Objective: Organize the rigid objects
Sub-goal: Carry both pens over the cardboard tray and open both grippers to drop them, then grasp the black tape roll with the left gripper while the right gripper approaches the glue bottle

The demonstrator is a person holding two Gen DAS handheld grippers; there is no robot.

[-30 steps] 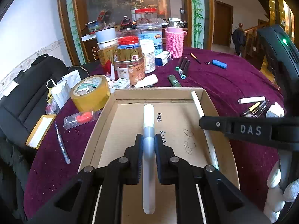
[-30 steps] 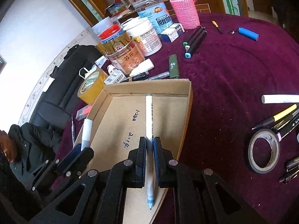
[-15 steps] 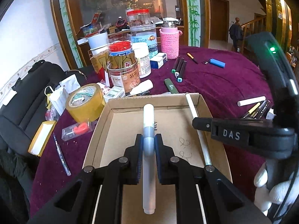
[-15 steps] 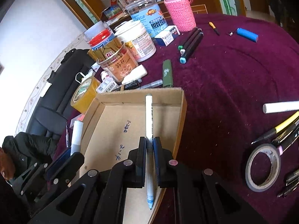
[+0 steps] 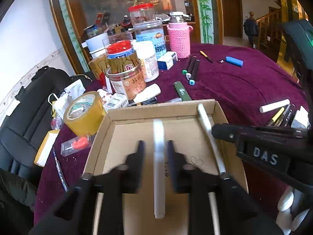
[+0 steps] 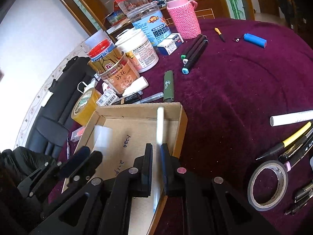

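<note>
In the left wrist view, the left gripper [image 5: 154, 152] hangs over the open cardboard box [image 5: 101, 129] on the maroon-clothed table [image 5: 244, 90]; its fingers [image 5: 139, 150] have just been opening, and a visible gap now stands on each side of the white marker [image 5: 158, 168], which lies lengthwise between them over the box floor, blurred, so I cannot tell whether it has landed or is mid-drop. A second, thinner white pen [image 5: 210, 135] runs along the box's right wall, with the other tool crossing in from the right just above it. In the right wrist view, the right gripper [image 6: 156, 164] reads as near closed, its fingers [image 6: 148, 162] bracketing that thin white pen [image 6: 160, 125]; a slim gap shows on the pen's left side, so the hold may be loosening, and the pen is smeared. It sits right against the box's right wall. From here, 2 things could go wrong. The thin pen could tip over the low wall onto the cloth if let go so near the edge. The marker, being round, may roll across the bare cardboard and knock into the other pen. Many loose pens [image 6: 289, 143] and a tape roll [image 6: 268, 184] lie outside the box, not yet sorted.
</note>
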